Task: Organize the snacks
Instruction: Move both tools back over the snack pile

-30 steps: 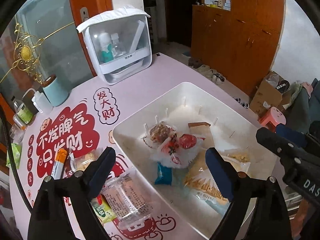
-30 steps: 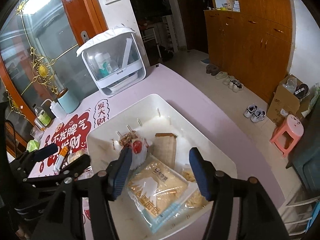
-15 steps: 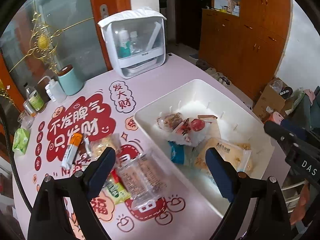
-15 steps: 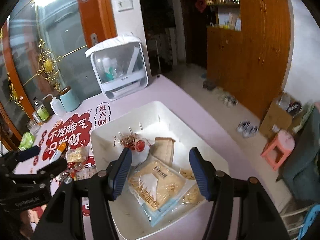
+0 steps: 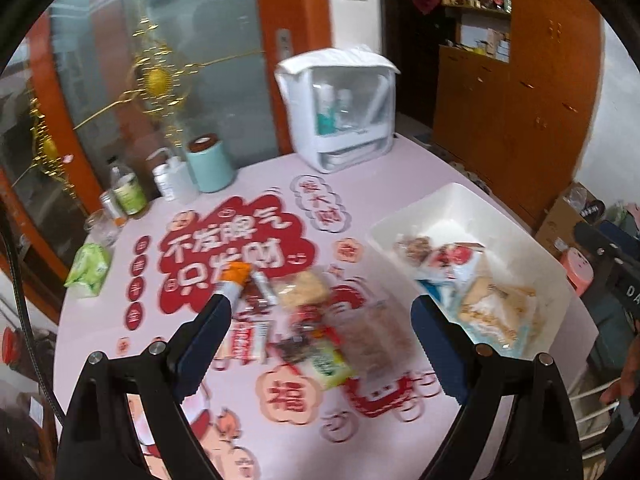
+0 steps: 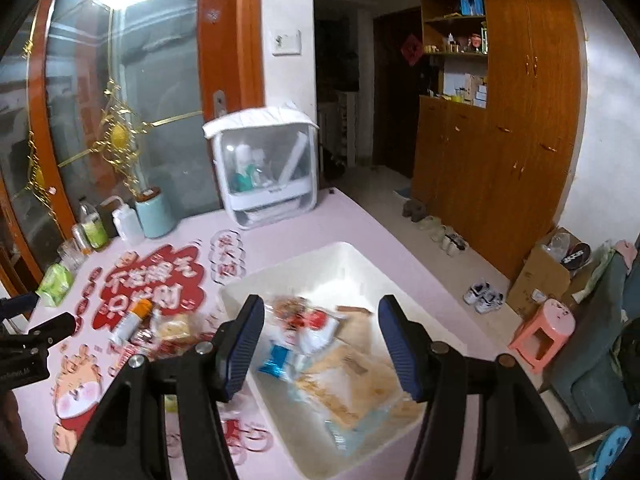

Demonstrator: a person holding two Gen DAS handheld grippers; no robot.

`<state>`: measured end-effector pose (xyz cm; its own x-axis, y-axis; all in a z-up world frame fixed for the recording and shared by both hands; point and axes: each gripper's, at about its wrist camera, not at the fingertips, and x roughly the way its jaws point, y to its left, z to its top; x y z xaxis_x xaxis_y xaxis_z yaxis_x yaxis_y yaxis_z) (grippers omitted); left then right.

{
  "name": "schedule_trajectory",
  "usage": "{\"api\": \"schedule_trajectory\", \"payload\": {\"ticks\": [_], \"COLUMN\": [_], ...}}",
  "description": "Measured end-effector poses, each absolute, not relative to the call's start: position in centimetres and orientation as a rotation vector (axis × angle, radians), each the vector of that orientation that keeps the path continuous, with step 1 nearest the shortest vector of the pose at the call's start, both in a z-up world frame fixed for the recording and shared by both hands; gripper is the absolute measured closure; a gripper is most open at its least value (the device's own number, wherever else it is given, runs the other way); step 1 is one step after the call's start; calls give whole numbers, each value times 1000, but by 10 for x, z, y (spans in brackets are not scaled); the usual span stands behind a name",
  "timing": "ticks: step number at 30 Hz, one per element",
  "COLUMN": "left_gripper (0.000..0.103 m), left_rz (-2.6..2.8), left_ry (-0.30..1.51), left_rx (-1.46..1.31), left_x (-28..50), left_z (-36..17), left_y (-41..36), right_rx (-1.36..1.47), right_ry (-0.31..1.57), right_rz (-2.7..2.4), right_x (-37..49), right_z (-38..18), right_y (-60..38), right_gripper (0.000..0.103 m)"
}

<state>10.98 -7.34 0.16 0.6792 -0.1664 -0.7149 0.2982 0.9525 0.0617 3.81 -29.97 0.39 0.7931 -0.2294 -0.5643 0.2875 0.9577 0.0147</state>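
A white bin (image 5: 460, 200) on the pink table holds a large cracker bag (image 5: 496, 312), a red-and-white packet (image 5: 452, 256) and a blue packet (image 6: 276, 356). Left of the bin lies a loose pile: an orange-capped tube (image 5: 236, 276), a cracker pack (image 5: 304, 288), a clear biscuit pack (image 5: 372, 336) and a green-yellow packet (image 5: 328, 364). My left gripper (image 5: 320, 312) hangs open above this pile, touching nothing. Above the bin (image 6: 340, 248) my right gripper (image 6: 320, 312) is open and holds nothing. The view is blurred.
At the table's far side stand a white box with a clear front (image 5: 340, 108), a teal cup (image 5: 210, 168), small bottles (image 5: 128, 192) and a green tissue pack (image 5: 88, 270). Beyond the table's right edge are a pink stool (image 6: 544, 332), shoes (image 6: 484, 296) and wooden cupboards (image 6: 500, 140).
Both grippers have drawn back and risen, so more table shows. The left one has swung from the bin's edge to over the loose pile. Neither opening has changed.
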Motion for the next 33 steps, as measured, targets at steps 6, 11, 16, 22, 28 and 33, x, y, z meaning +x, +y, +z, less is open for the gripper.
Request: {"api": "schedule_trajectory", "payload": {"ticks": [6,11,16,22,28,33], "left_gripper": [12,12,12,12,12,12], "left_rz": [-205,-179,-188,-252,-297,-354], "left_ry": [767,762,777,868,997,1072], "left_rx": [156,157,177,217,269,276], "left_x": [122,141,170,217,263,284], "left_z": [12,19,19,-7,-68,-111], "left_y": [-3,54,92,102,87,74], "right_rx": [117,138,138,68,55,60], "right_ry": [595,665,724,857,954,1045], "right_rz": [-225,-143,-82,-28,-32,-16], "right_x": [50,70,92,117,127,137], "right_z": [14,15,9,-29,-77,-123], "right_y": [-252,-217,-195,-178,-179,-178], "right_gripper": [43,43,43,41,41,41]}}
